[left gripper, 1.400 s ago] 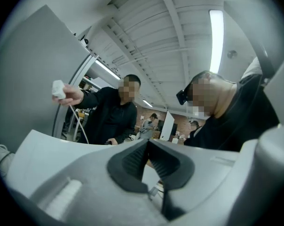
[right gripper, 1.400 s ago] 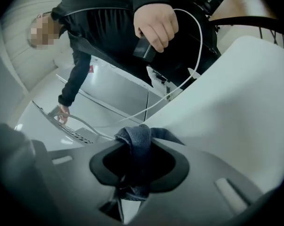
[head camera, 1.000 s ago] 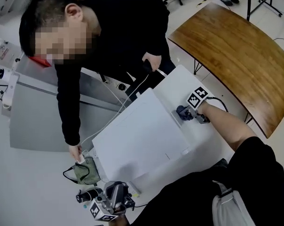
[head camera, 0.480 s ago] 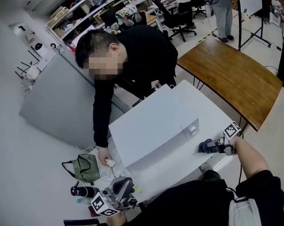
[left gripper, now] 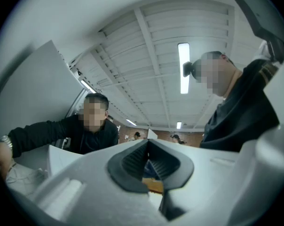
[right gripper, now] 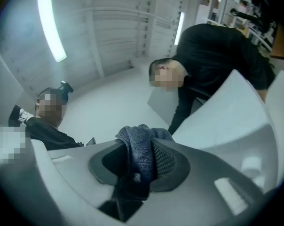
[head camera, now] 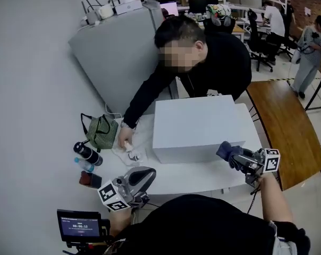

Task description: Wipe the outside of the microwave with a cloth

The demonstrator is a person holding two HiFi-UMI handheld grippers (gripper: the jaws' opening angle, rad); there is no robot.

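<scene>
The white microwave (head camera: 203, 126) stands on a white table (head camera: 203, 175), in the middle of the head view. My right gripper (head camera: 230, 156) is shut on a blue-grey cloth (head camera: 226, 151) and holds it by the microwave's near right corner. In the right gripper view the cloth (right gripper: 139, 149) bulges out between the pads, with the microwave's white side (right gripper: 231, 112) beyond it. My left gripper (head camera: 142, 177) hangs over the table's near edge at lower left, shut with nothing in it; the left gripper view shows its pads (left gripper: 132, 161) closed together.
Another person in black leans over the microwave from behind, one hand (head camera: 124, 138) on small items left of it. A green bag (head camera: 101, 130) and a dark bottle (head camera: 87, 153) lie at the table's left. A wooden table (head camera: 280, 124) stands to the right and a grey cabinet (head camera: 118, 52) behind.
The head view has swung round to face the microwave. My right gripper has kept hold of the cloth and now sits at the near right corner. The other person's hand stays left of the microwave.
</scene>
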